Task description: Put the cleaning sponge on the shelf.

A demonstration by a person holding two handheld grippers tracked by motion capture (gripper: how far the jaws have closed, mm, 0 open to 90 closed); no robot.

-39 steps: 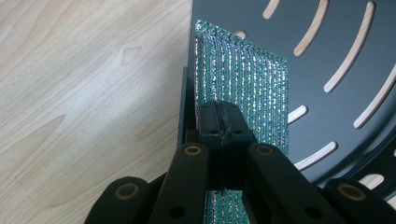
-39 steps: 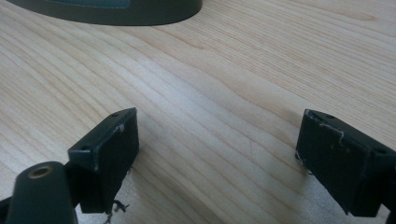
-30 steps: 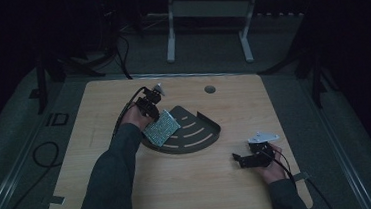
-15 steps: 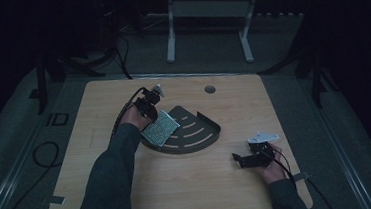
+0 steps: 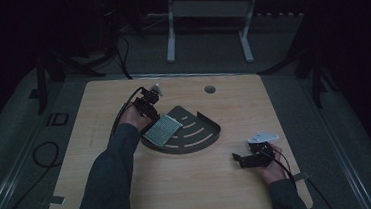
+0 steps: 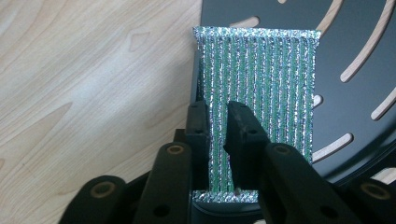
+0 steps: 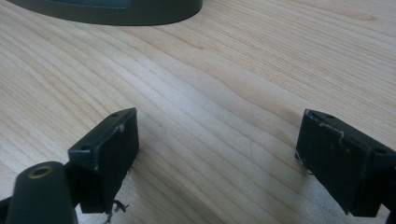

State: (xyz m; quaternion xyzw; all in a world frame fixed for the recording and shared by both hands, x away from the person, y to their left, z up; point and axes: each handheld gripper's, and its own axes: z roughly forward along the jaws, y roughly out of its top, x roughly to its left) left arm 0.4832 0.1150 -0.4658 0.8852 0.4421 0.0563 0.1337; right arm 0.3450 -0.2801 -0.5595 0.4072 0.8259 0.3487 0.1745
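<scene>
Left gripper (image 6: 217,140) jaws nearly closed, pinching the near edge of a glittery green-silver ribbed pad (image 6: 259,79); the pad's long axis runs straight out from the jaws toward top of frame, lying over the left edge of a dark slotted fan-shaped tray (image 6: 355,51). High view: pad (image 5: 162,130) left of centre on tray (image 5: 196,138), left hand (image 5: 133,116) on it. Right gripper (image 7: 217,163) jaws wide apart, nothing between, over bare wooden table (image 7: 243,70); sits lower right (image 5: 250,158), well apart from pad. Left is nearer; likely placing move.
</scene>
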